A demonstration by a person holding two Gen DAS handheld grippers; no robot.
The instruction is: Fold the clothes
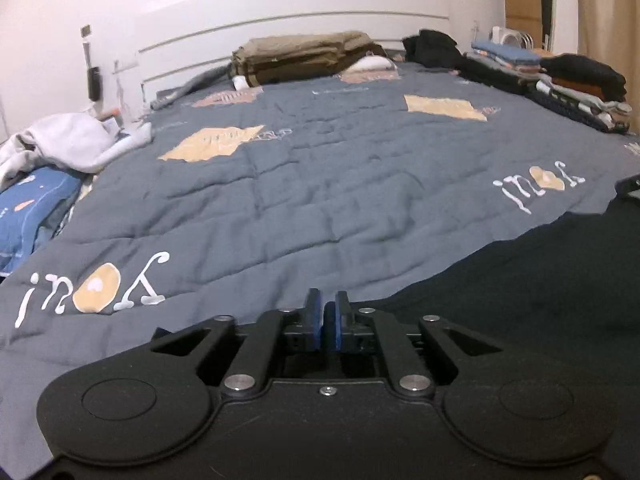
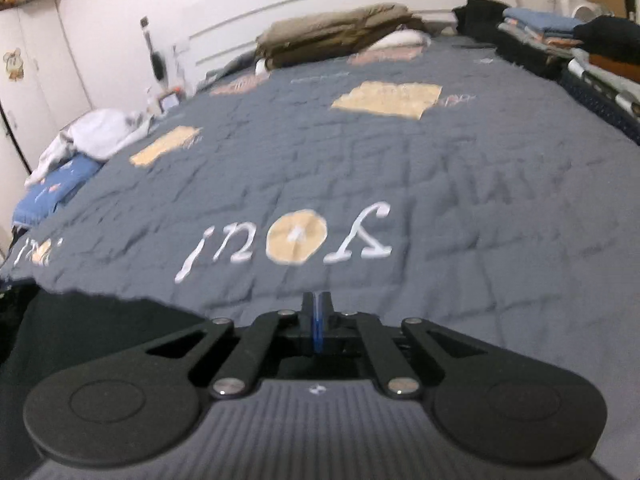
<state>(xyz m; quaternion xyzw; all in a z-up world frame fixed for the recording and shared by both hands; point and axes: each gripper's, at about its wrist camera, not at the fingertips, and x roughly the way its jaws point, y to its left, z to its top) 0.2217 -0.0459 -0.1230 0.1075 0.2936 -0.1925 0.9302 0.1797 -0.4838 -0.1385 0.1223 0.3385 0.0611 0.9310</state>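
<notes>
A black garment [image 1: 540, 280] lies on the near part of the grey-blue quilt [image 1: 320, 184]; it fills the lower right of the left wrist view and the lower left of the right wrist view [image 2: 80, 332]. My left gripper [image 1: 328, 304] is at the garment's left edge; its blue pads are nearly together with a thin dark gap, and I cannot tell whether cloth is between them. My right gripper [image 2: 317, 304] is shut with the pads touching, over the quilt [image 2: 360, 168] just right of the garment's edge. Nothing shows between its fingers.
Folded clothes are stacked along the bed's right side [image 1: 560, 84] [image 2: 580, 48]. A folded olive blanket [image 1: 304, 56] lies by the headboard. A white garment [image 1: 68, 144] and a blue pillow [image 1: 32, 208] are at the left edge. A white wardrobe [image 2: 36, 72] stands far left.
</notes>
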